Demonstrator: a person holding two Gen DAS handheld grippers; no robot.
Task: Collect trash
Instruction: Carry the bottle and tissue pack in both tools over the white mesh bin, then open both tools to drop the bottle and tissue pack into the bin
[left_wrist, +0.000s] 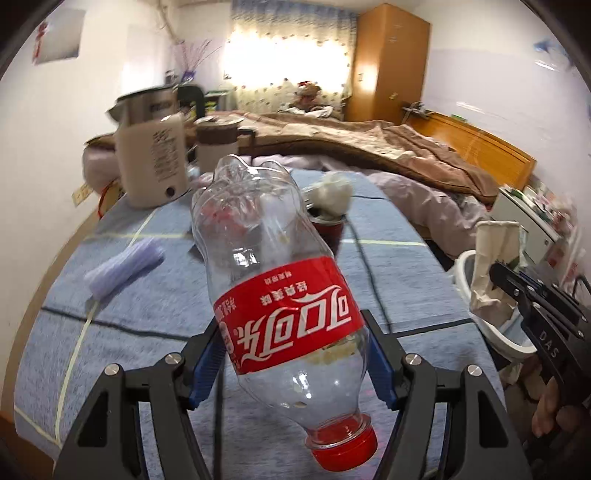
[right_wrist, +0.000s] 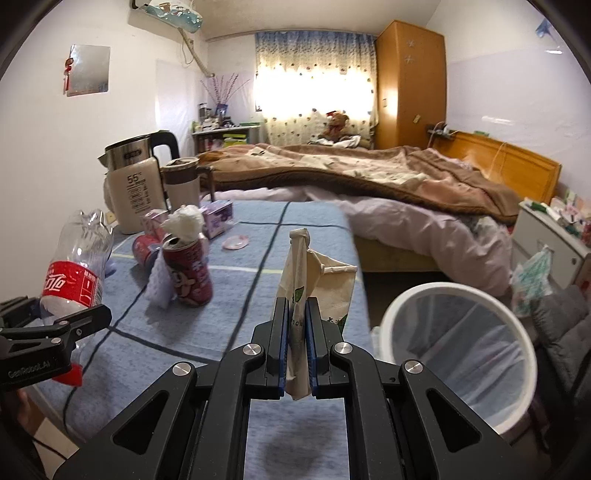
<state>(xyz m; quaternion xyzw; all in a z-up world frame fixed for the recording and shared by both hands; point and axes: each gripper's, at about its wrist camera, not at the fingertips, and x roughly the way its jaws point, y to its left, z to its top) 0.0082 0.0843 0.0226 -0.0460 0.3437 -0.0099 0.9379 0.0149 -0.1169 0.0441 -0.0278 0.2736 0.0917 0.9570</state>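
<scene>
L gripper (left_wrist: 295, 354) fingers clamp 1 empty cola bottle (left_wrist: 280, 280) above desk (right_wrist: 258, 240); R gripper (right_wrist: 298, 347) fingers pinch 1 paper carton (right_wrist: 317, 284) beside 1 white bin (right_wrist: 458, 354). 2 red cans (right_wrist: 188, 273) w/ tissue wad (right_wrist: 184, 221) on desk.

bottle (left_wrist: 280, 295): clear glossy plastic | carton (right_wrist: 314, 291): matt paper | tablecloth (right_wrist: 314, 229): rough blue cloth | bin (right_wrist: 458, 354): smooth white plastic

My right-wrist view showed the white bin (right_wrist: 458, 354) mouth lower right, unobstructed, just off the table (right_wrist: 314, 229) edge. Bare blue cloth ran up the centre. On the left, a red can (right_wrist: 188, 273), a kettle (right_wrist: 135, 188) and the held bottle (right_wrist: 75, 266) crowded the way.
</scene>
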